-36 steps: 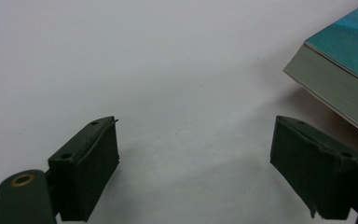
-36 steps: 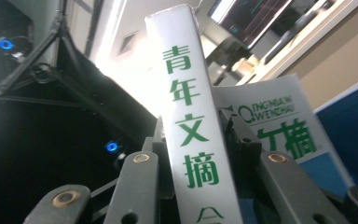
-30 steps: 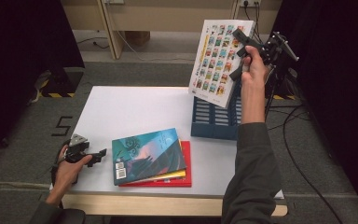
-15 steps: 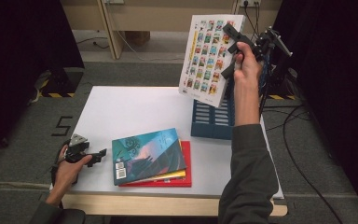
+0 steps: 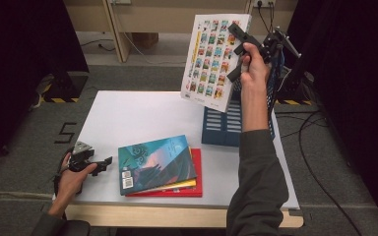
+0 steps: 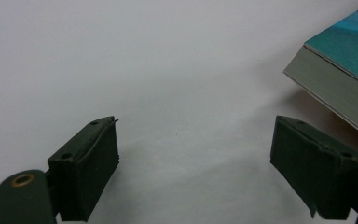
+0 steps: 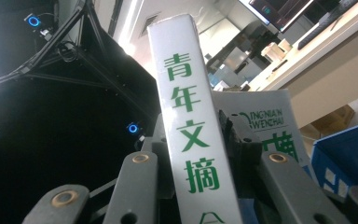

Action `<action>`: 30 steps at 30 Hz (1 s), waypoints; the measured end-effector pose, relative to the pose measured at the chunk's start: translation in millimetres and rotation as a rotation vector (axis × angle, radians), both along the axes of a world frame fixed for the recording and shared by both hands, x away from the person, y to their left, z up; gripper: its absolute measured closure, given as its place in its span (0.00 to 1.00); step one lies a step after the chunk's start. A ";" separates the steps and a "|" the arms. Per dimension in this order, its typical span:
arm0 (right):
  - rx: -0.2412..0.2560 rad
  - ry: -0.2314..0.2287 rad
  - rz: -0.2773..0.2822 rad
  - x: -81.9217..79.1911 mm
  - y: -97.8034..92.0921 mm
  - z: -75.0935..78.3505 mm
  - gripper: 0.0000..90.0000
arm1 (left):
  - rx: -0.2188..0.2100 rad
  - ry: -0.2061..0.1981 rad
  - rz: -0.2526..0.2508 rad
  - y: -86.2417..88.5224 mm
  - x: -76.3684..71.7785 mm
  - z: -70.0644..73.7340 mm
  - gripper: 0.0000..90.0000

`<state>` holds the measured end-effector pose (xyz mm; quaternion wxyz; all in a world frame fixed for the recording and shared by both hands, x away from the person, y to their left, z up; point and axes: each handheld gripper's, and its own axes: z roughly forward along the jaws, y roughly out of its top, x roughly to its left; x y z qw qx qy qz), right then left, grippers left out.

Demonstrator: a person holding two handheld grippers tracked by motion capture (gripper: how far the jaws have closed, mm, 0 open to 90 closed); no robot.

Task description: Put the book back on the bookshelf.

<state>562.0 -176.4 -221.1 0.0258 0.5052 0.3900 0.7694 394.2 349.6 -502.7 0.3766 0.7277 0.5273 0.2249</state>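
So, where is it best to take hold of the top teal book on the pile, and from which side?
Grip the teal book at its left edge, approaching from the left with the open left gripper. That edge overhangs the books beneath, so one jaw could probably slip under.

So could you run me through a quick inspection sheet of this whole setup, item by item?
Surface: white table, mostly bare.
Job's things: white book with a grid of small pictures on its cover, held up in the air above a blue rack at the table's far right; green characters run down its spine.
Clutter: stack of books near the front edge, teal one on top, yellow and red below.
Grippers: right tool shut on the white book; left tool open, low over the table beside the stack, holding nothing.
Cables: black cables trail on the floor to the right.
Surroundings: grey carpet, dark curtains at both sides, wooden furniture legs behind.
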 end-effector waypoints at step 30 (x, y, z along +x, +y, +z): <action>0.021 0.012 -0.097 13.5 -57.3 -10.9 0.77 | 0.000 -0.003 -0.006 -0.4 -0.1 -0.3 0.16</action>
